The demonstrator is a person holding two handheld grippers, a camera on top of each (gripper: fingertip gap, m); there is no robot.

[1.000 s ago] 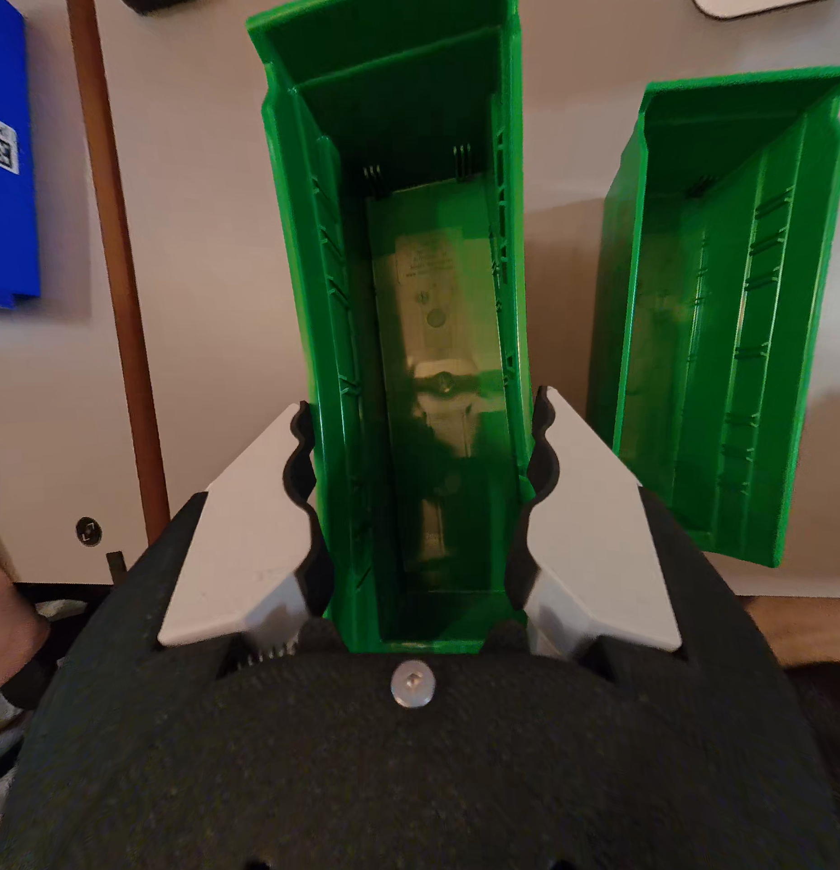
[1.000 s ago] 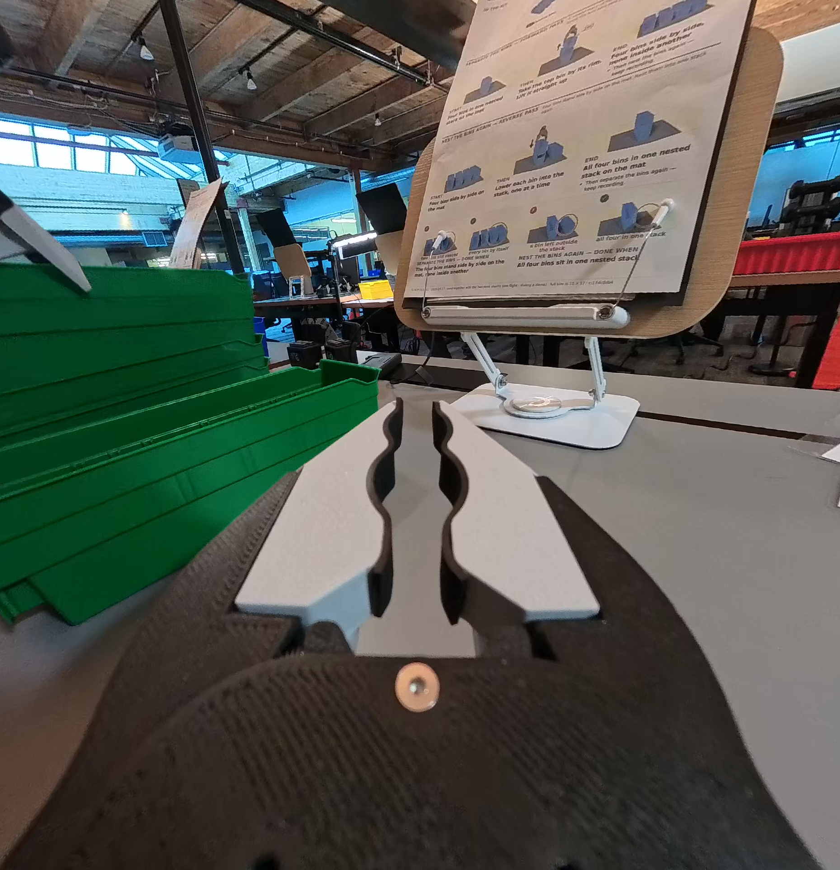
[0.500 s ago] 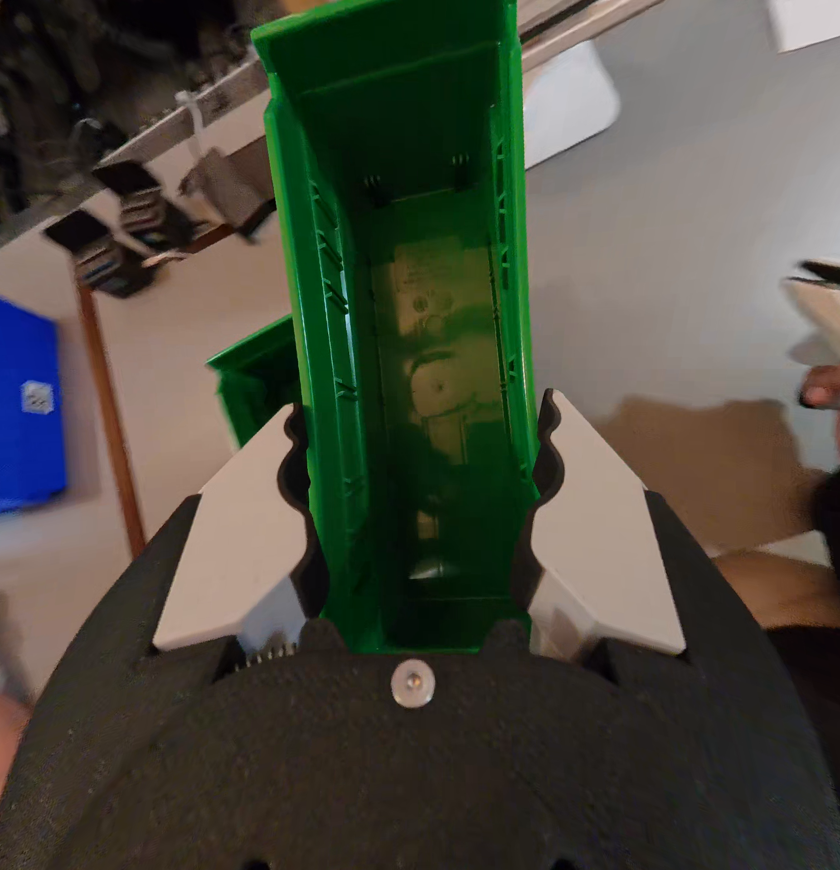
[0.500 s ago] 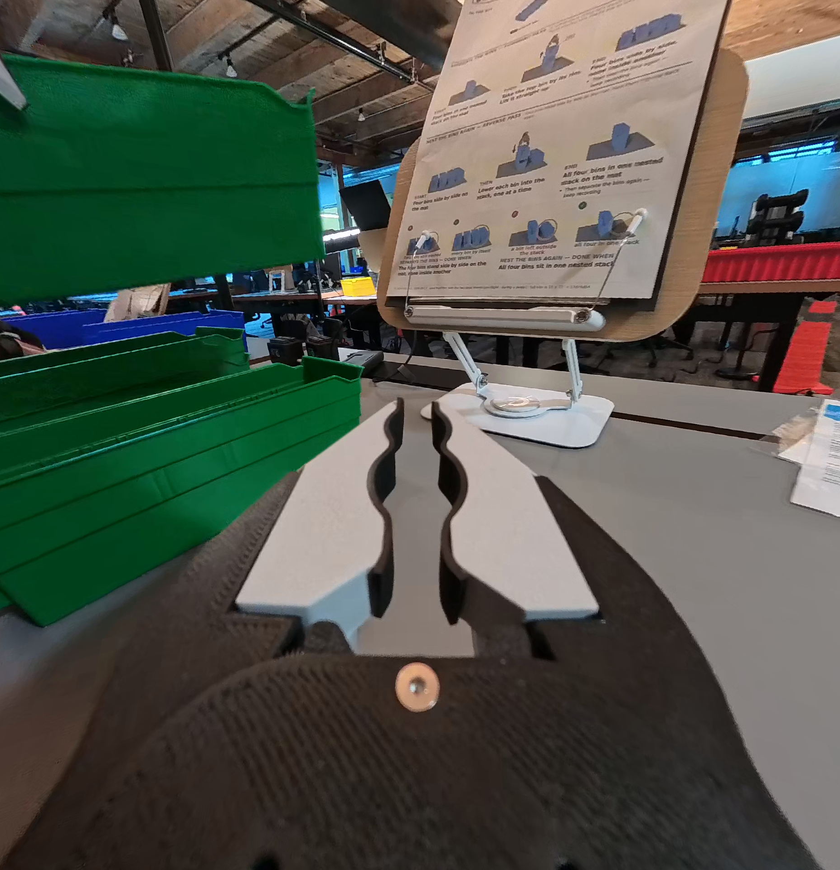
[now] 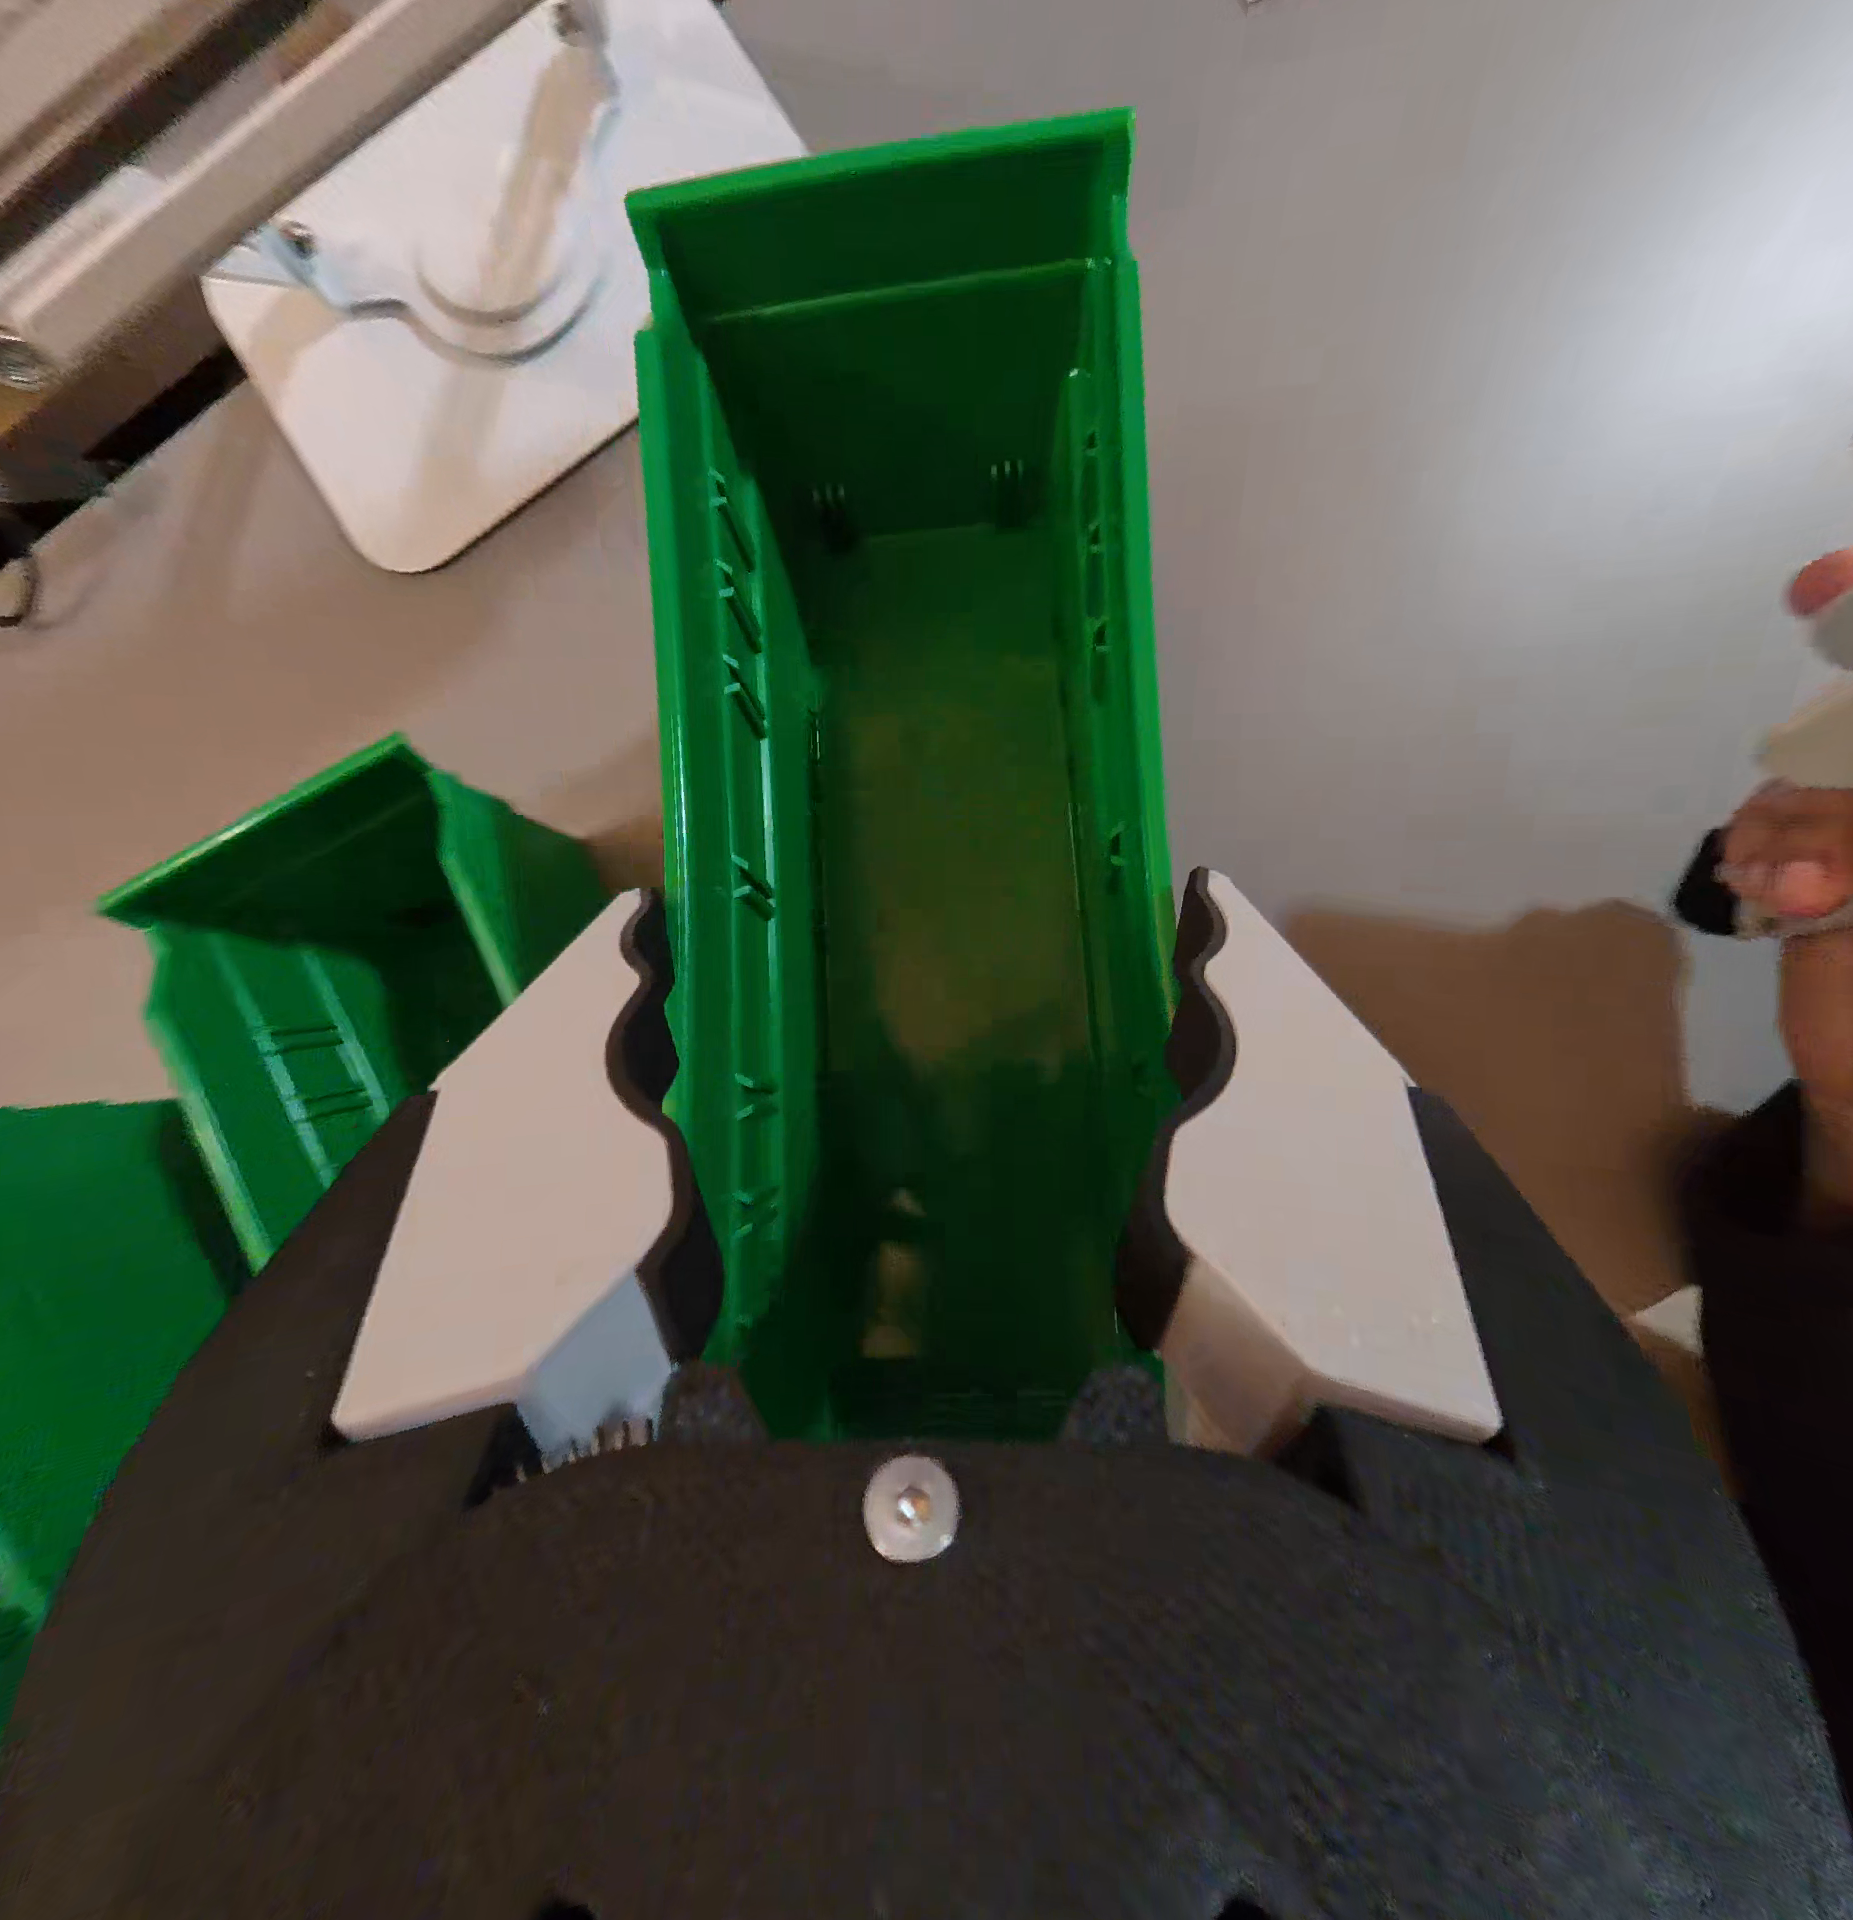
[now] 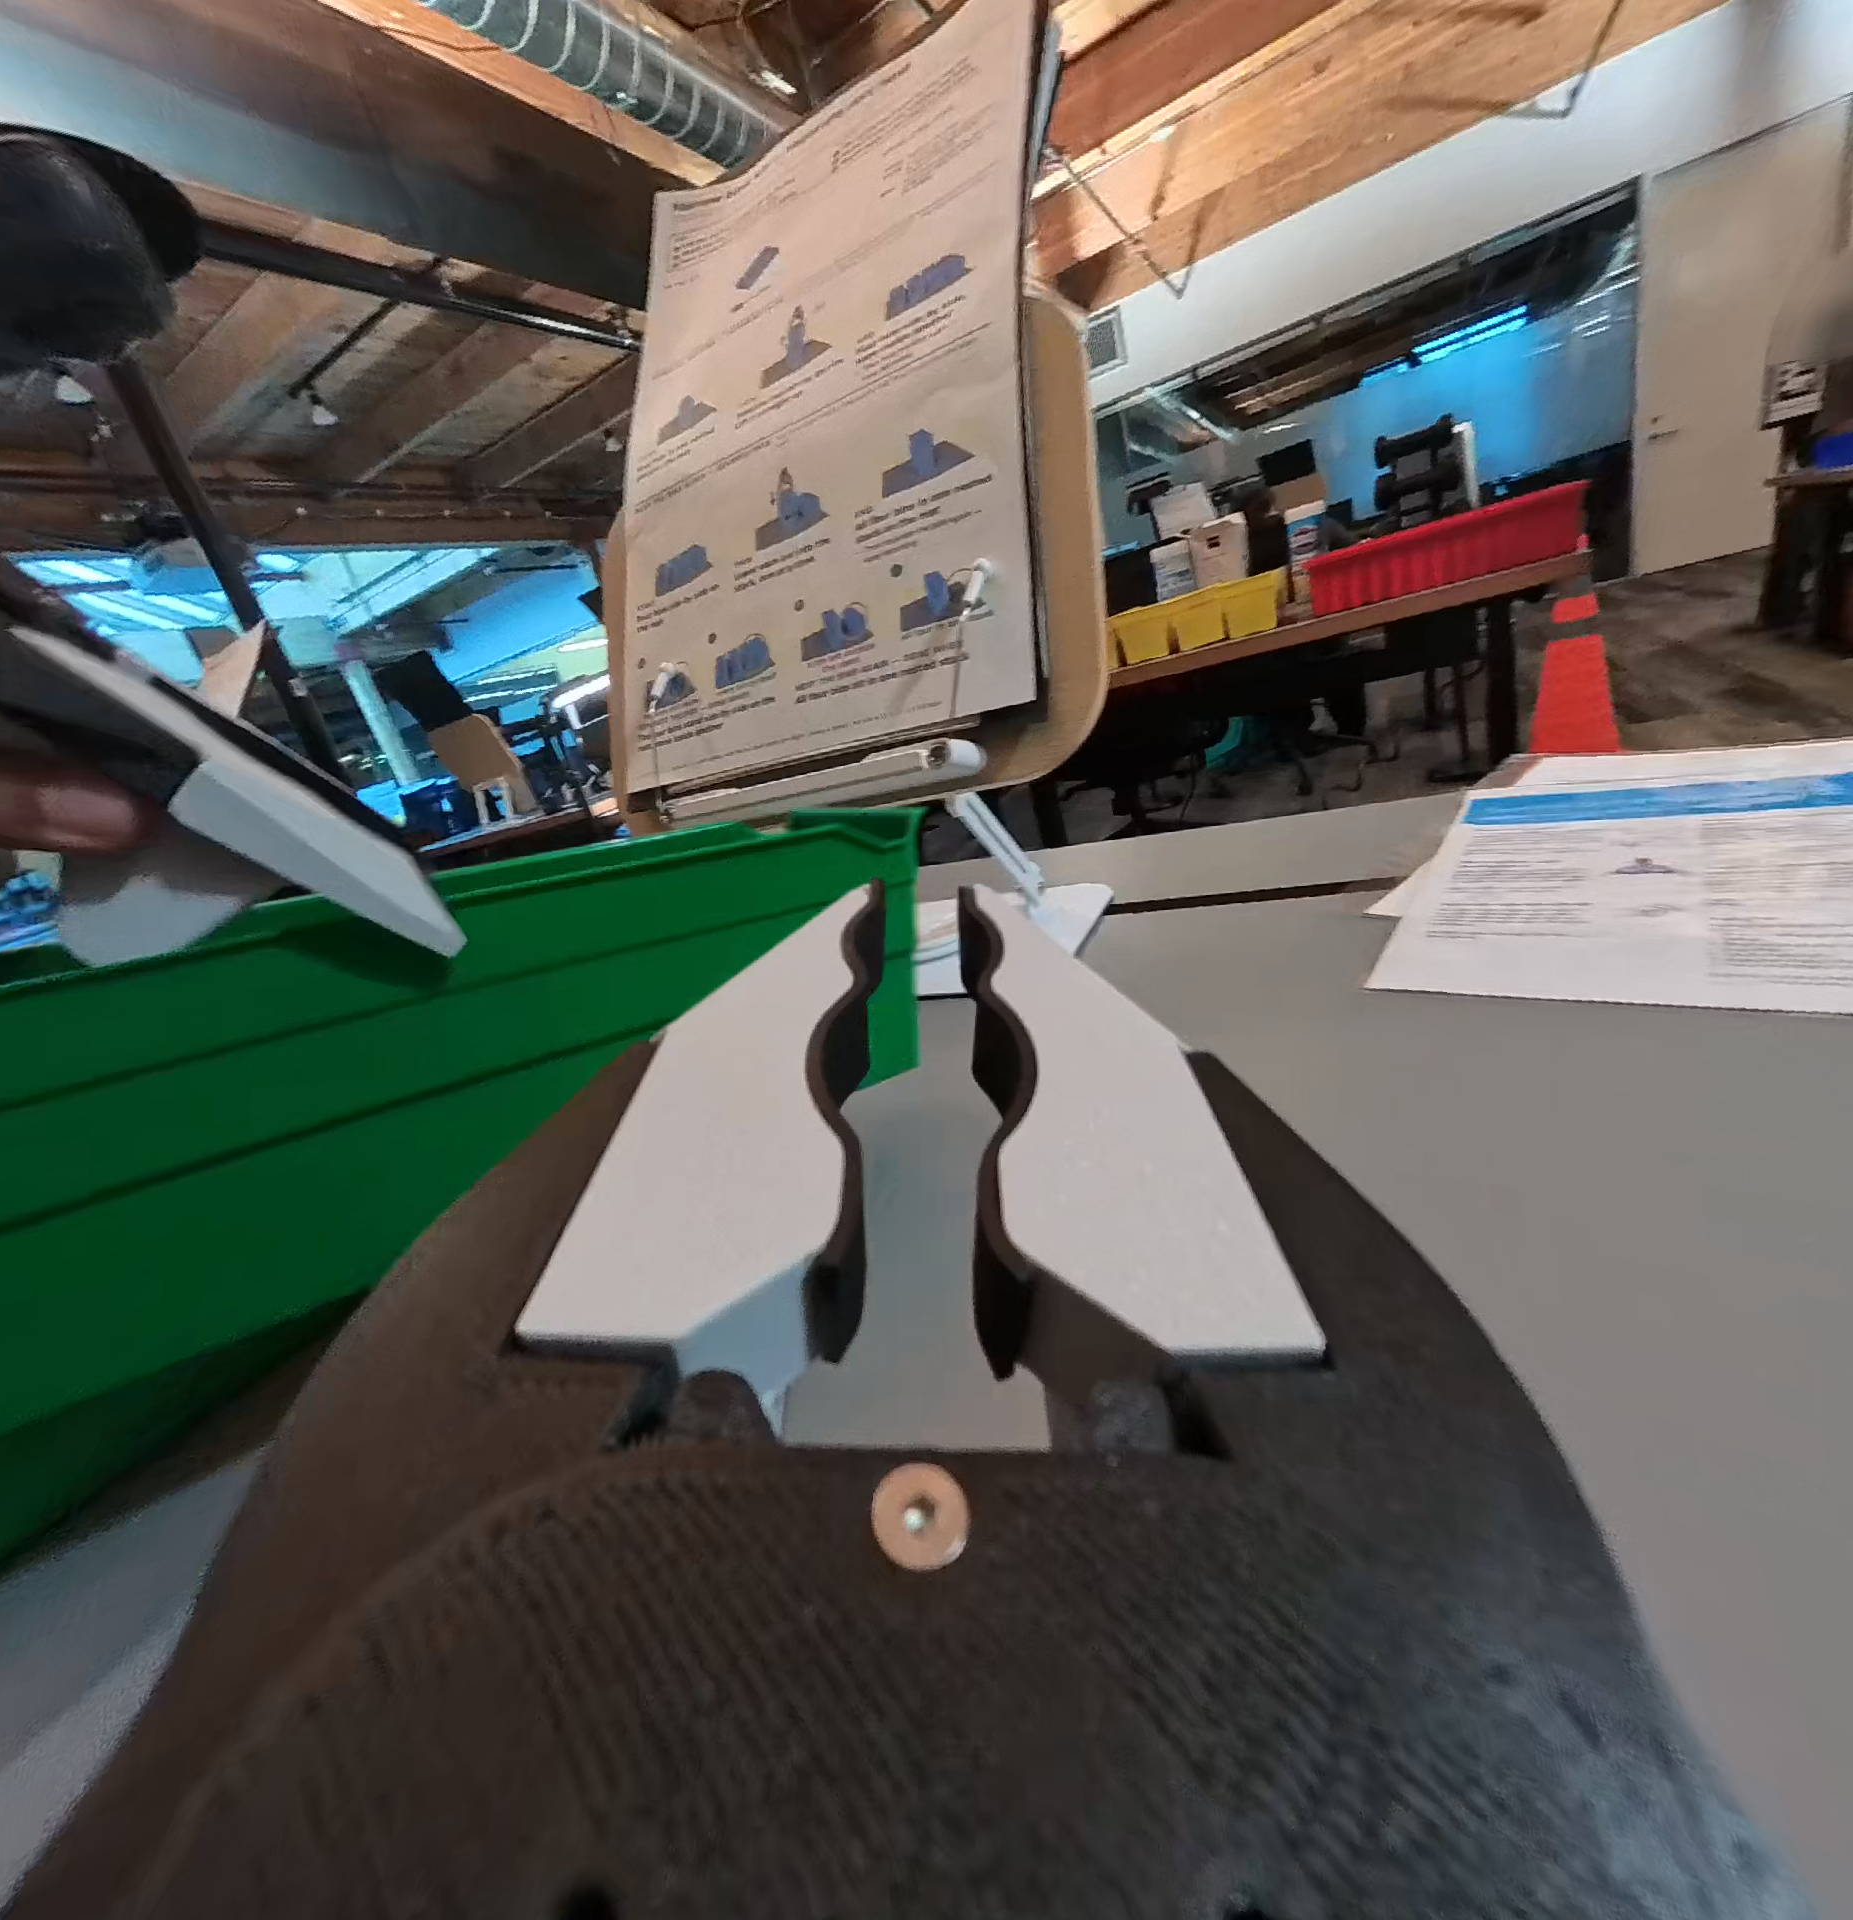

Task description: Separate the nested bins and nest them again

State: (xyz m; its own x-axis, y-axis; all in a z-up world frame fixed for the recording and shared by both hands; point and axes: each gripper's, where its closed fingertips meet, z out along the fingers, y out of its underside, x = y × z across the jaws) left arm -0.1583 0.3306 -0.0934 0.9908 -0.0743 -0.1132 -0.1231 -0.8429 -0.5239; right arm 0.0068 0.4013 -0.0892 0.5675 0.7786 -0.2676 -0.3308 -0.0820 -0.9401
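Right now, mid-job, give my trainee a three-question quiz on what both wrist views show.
1. True or false: the left gripper has its jaws shut across the held green bin.
2. What is between the right gripper jaws? A) a green bin B) a paper sheet C) nothing
3. Fill in: in the left wrist view, a second green bin lies on the grey table to the held bin's ____.

Key: 1 true; 2 C; 3 left.
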